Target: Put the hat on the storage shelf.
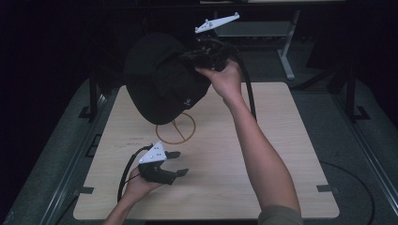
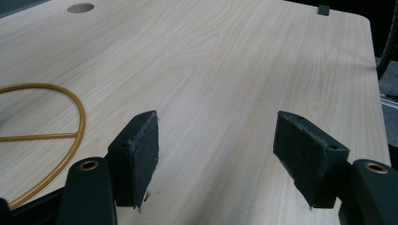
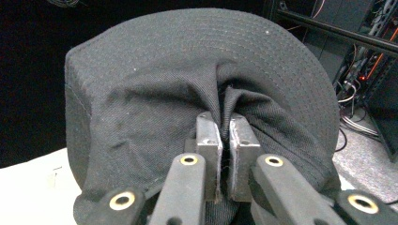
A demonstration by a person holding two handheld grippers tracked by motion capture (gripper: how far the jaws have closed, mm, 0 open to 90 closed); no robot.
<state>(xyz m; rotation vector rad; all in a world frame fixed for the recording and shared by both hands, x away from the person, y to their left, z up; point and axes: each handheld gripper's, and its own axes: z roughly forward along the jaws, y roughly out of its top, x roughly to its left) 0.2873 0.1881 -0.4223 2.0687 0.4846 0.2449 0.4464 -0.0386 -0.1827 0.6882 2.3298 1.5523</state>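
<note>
So the right gripper (image 1: pixel 199 58) is pinching a black cap (image 1: pixel 157 77) up off the worktop (image 1: pixel 281 154), while the left gripper (image 1: pixel 176 164) sits wide open, holding nothing.

Black cap (image 1: pixel 159 79) hides yellow ring (image 1: pixel 180 133) top.

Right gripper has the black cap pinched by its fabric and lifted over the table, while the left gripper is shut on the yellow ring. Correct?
Not quite. The left gripper is open with nothing between its fingers; the yellow ring lies on the table beside it, as the left gripper view shows. The right gripper does pinch the cap.
</note>
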